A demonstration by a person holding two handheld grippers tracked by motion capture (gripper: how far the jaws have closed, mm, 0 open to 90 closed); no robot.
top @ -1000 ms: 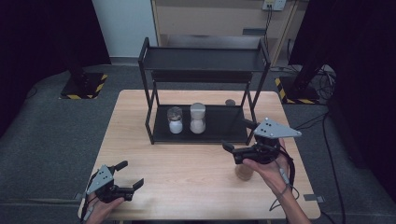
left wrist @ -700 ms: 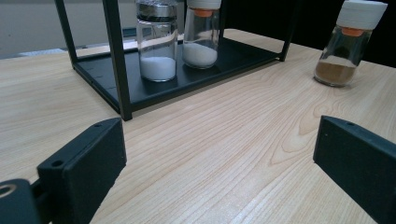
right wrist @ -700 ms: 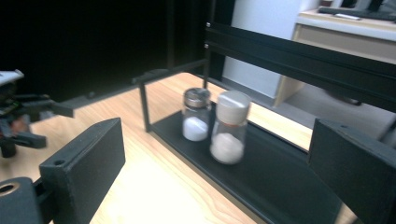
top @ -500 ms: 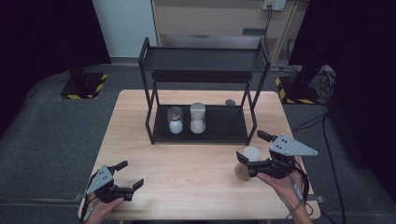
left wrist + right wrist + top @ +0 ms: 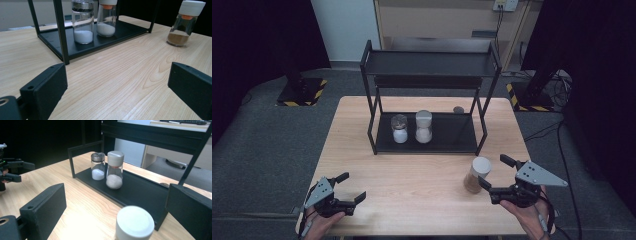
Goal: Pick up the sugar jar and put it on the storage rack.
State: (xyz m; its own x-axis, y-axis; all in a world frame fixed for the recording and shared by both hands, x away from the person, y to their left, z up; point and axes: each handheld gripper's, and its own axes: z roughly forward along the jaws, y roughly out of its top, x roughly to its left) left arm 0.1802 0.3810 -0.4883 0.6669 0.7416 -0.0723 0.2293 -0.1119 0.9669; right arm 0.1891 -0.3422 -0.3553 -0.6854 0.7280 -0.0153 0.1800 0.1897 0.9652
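A brown-powder jar with a white lid (image 5: 477,175) (image 5: 186,25) stands alone on the wooden table (image 5: 412,175), in front of the black two-tier rack (image 5: 452,132). My right gripper (image 5: 495,171) is open just right of it. In the right gripper view the lid (image 5: 135,222) sits low between the wide-apart jaws, touching neither. On the rack's lower shelf (image 5: 142,187) stand a metal-lidded jar (image 5: 399,128) (image 5: 98,166) and a white-lidded jar (image 5: 423,126) (image 5: 115,170), both holding white powder. My left gripper (image 5: 351,187) (image 5: 15,171) rests open and empty at the near left corner.
A small dark round object (image 5: 458,109) lies on the table behind the rack's right side. The rack's top shelf (image 5: 432,64) is bare. Black uprights (image 5: 60,30) frame the shelf's front. Bare wood stretches between the two grippers.
My right gripper has drawn back toward the near right, uncovering the brown jar, which now stands free on the table. The left gripper has not moved.
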